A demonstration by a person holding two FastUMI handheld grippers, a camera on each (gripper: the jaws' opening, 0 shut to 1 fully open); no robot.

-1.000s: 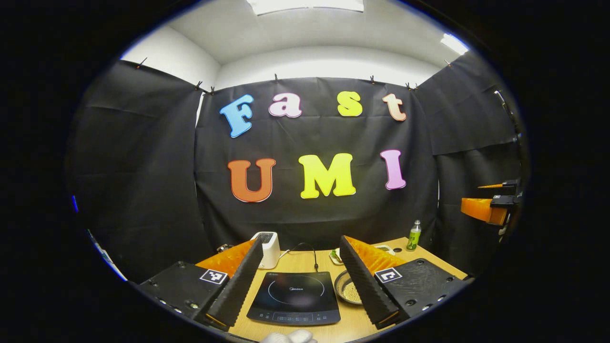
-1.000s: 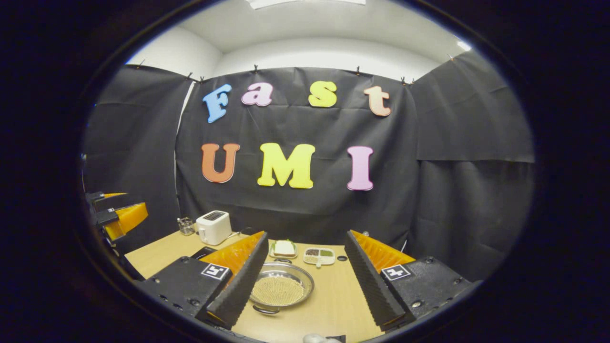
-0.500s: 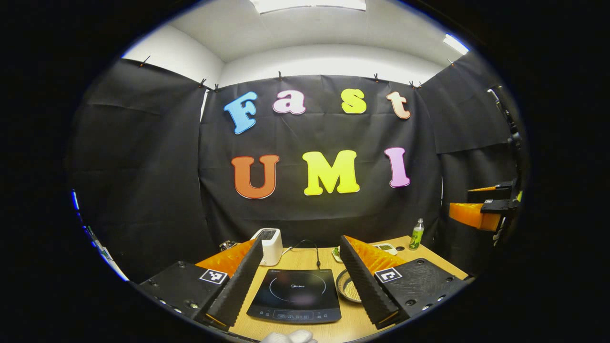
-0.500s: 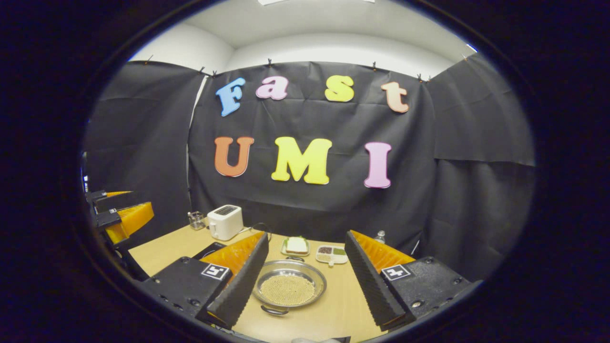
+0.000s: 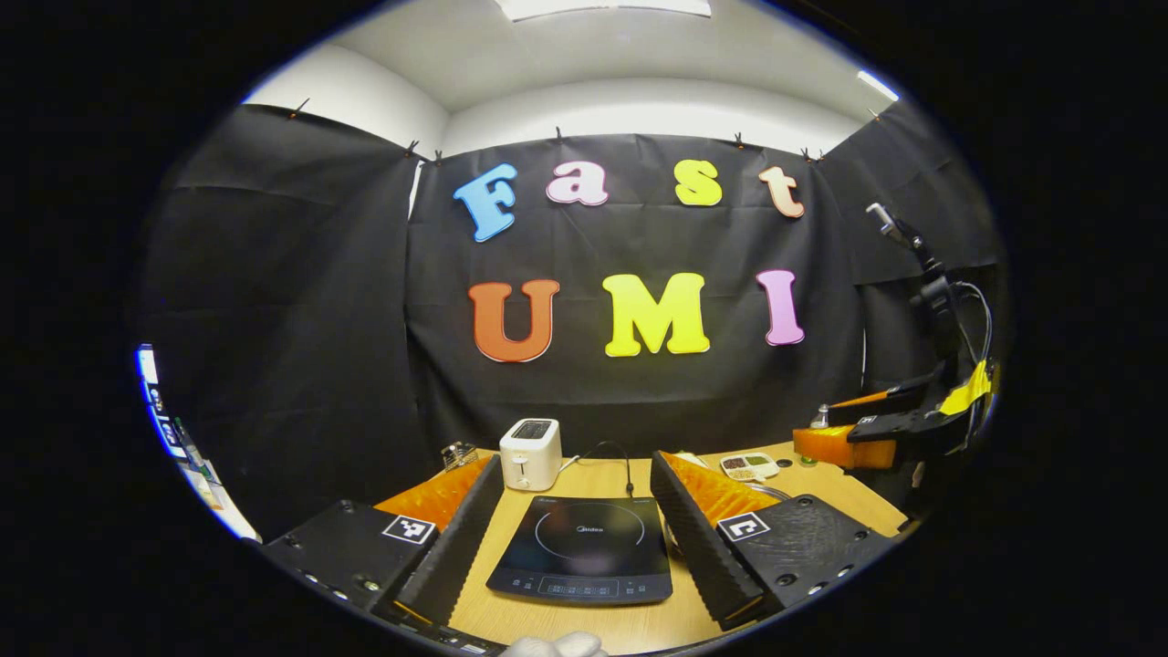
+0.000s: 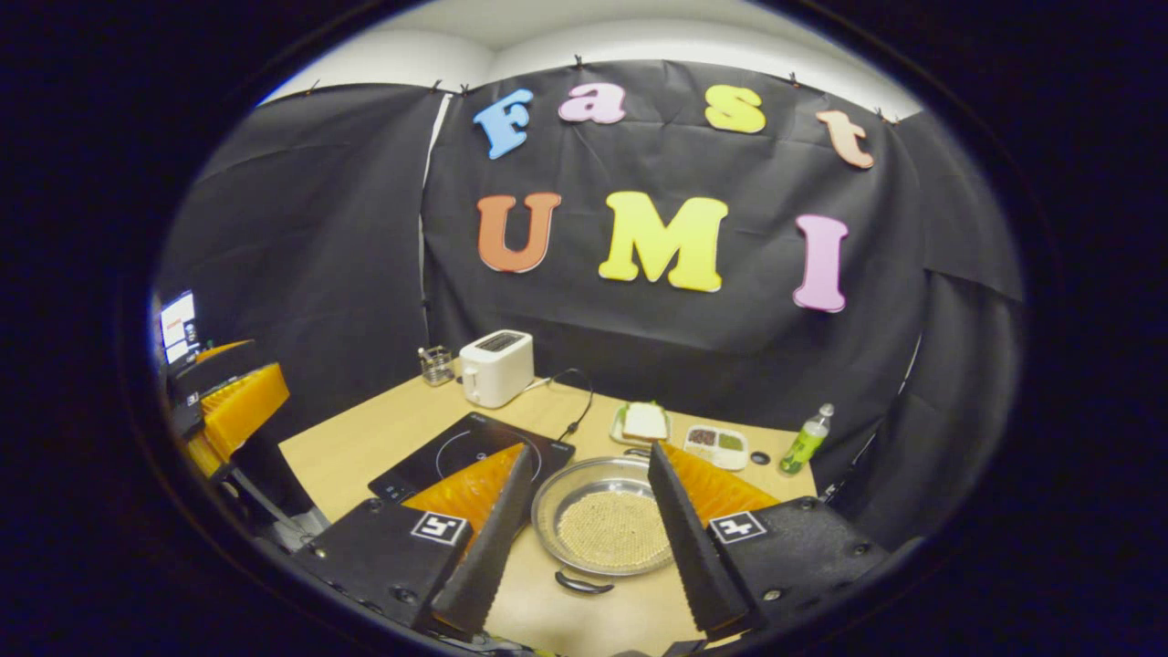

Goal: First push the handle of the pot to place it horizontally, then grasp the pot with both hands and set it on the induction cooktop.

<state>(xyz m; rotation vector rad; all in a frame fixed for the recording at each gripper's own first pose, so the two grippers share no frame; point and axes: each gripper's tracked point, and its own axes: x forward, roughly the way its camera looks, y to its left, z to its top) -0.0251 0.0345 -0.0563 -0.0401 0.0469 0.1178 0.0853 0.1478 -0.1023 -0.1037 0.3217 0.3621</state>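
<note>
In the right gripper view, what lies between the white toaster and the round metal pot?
The black induction cooktop and its power cord lie on the wooden table between the white toaster and the round metal pot, as the right gripper view shows.

The right gripper (image 6: 584, 538) hangs over a wooden table (image 6: 383, 438) with its two fingers wide apart. Between them sits the pot (image 6: 602, 527), round and shiny, with tiny pale grains inside. Its dark handle (image 6: 584, 584) is on the near side. Just left of the pot lies the flat black induction cooktop (image 6: 456, 452). Far behind it stands a white toaster (image 6: 495, 367) with a small glass (image 6: 436, 365) beside it. Behind the pot are a plate of bread (image 6: 644, 422) and a snack tray (image 6: 716, 444). A green bottle (image 6: 807, 441) stands at the far right. The left gripper (image 6: 224, 401) is at the left edge.
</note>
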